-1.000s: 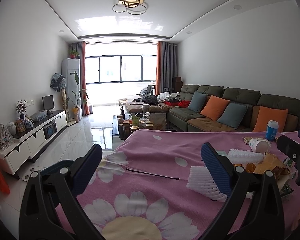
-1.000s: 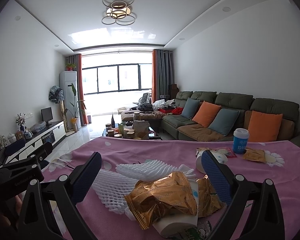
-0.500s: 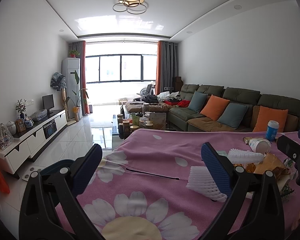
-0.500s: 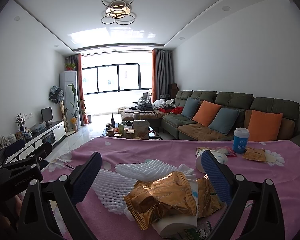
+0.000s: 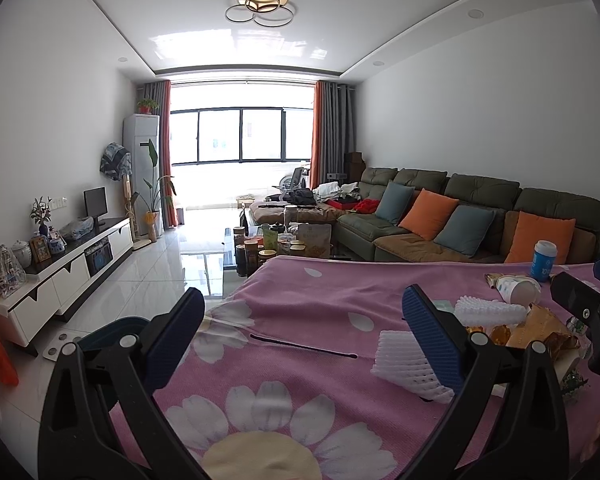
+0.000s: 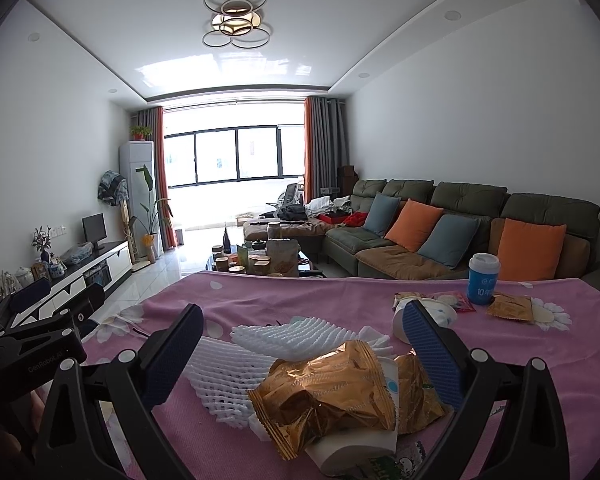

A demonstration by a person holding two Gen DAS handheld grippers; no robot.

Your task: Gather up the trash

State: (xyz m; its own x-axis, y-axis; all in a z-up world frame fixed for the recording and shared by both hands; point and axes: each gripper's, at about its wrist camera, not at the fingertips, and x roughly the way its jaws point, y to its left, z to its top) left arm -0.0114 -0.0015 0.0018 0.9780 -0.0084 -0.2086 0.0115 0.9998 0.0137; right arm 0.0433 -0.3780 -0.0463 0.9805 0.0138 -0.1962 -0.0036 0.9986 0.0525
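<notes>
Trash lies on a table under a pink flowered cloth point(image 5: 308, 320). In the right wrist view a crumpled gold wrapper point(image 6: 324, 392) lies on a tipped white paper cup point(image 6: 356, 444), beside white foam fruit nets point(image 6: 224, 380). My right gripper point(image 6: 304, 344) is open and empty, its jaws standing either side of this pile. Another tipped cup point(image 6: 424, 316), a blue cup point(image 6: 482, 278) and a gold packet point(image 6: 510, 306) lie farther back. My left gripper point(image 5: 300, 332) is open and empty over bare cloth, with a foam net point(image 5: 404, 364) by its right finger.
A dark blue bin point(image 5: 112, 332) stands on the tiled floor left of the table. A coffee table with jars point(image 5: 268, 248) and a green sofa with cushions point(image 5: 460, 220) lie beyond. A white TV cabinet point(image 5: 60, 276) runs along the left wall.
</notes>
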